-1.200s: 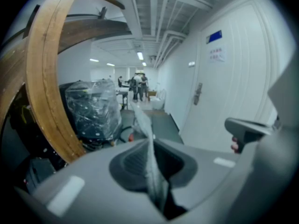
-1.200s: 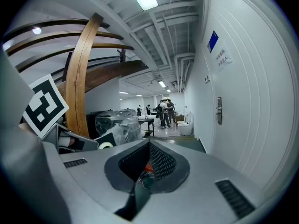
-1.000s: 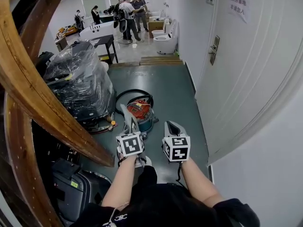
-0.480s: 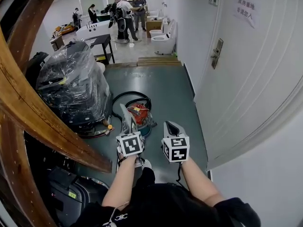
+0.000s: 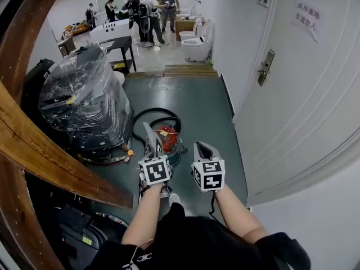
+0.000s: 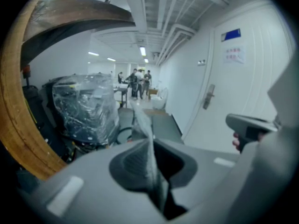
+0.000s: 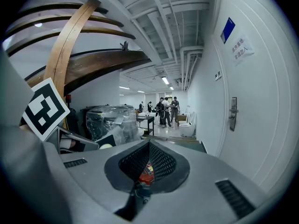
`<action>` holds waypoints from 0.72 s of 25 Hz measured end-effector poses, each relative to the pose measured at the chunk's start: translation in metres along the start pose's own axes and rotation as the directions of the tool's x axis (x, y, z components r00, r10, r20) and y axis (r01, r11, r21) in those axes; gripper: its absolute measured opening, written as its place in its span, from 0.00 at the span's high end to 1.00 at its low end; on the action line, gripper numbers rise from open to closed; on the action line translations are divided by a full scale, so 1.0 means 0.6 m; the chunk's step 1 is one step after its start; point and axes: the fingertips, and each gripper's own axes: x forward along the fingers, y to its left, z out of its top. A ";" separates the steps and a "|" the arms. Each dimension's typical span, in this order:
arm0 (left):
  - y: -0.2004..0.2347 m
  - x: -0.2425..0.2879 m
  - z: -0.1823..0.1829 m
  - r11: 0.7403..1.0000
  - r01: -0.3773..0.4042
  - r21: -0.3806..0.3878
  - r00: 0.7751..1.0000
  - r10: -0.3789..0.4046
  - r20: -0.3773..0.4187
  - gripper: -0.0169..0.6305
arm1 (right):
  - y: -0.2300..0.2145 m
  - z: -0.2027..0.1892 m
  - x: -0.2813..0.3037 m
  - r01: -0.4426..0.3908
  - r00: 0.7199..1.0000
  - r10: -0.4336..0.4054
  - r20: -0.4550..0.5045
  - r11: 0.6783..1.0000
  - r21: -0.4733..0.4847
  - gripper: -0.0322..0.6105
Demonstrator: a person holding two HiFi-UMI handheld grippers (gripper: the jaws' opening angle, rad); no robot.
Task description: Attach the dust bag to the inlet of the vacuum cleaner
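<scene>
Dust bag [image 6: 145, 139] is sitting pinched edge-on between the fingers of the left gripper [image 6: 152, 149], a thin grey sheet rising out of them. Only the left gripper view is showing that grip. In the head view the bag [image 5: 149, 135] is appearing as a pale strip standing up from the left gripper [image 5: 154, 153] at lower centre. Just to its right, the right gripper [image 5: 203, 149] is pointing the same way. The right gripper view is showing its fingers [image 7: 161, 160] pressed together with nothing between them, and a red patch of the vacuum cleaner [image 7: 146, 172] is peeking through the gap below them.

Beyond both grippers, the head view is showing the red and teal vacuum cleaner [image 5: 170, 139] resting on the grey-green floor [image 5: 194, 100], with its black hose [image 5: 147, 116] curling behind it. A plastic-wrapped machine [image 5: 84, 100] is standing to the left, and a white door [image 5: 292, 94] is filling the right. People [image 5: 149, 4] are standing at the top of the frame.
</scene>
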 end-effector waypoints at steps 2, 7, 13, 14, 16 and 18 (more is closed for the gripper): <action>0.010 0.015 0.013 1.000 -0.005 -0.003 1.000 0.005 -0.007 0.93 | 0.000 0.008 0.021 -0.005 1.000 0.005 -0.002 1.000 -0.005 0.96; 0.036 0.055 0.052 0.999 -0.021 -0.025 1.000 0.021 -0.014 0.93 | -0.006 0.030 0.074 -0.009 1.000 0.009 0.001 1.000 -0.017 0.96; 0.054 0.110 0.106 0.999 -0.023 -0.027 1.000 0.023 -0.017 0.93 | -0.022 0.058 0.141 -0.012 1.000 0.011 -0.004 1.000 -0.015 0.96; 0.055 0.121 0.113 0.999 -0.021 -0.024 1.000 0.021 -0.021 0.93 | -0.025 0.062 0.152 -0.010 1.000 0.010 -0.006 1.000 -0.014 0.96; 0.059 0.140 0.131 1.000 -0.016 -0.021 1.000 0.016 -0.018 0.93 | -0.028 0.069 0.175 -0.009 1.000 0.009 -0.009 1.000 -0.015 0.96; 0.065 0.158 0.146 1.000 -0.013 -0.019 1.000 0.012 -0.022 0.93 | -0.030 0.075 0.200 -0.006 1.000 0.006 -0.010 1.000 -0.014 0.96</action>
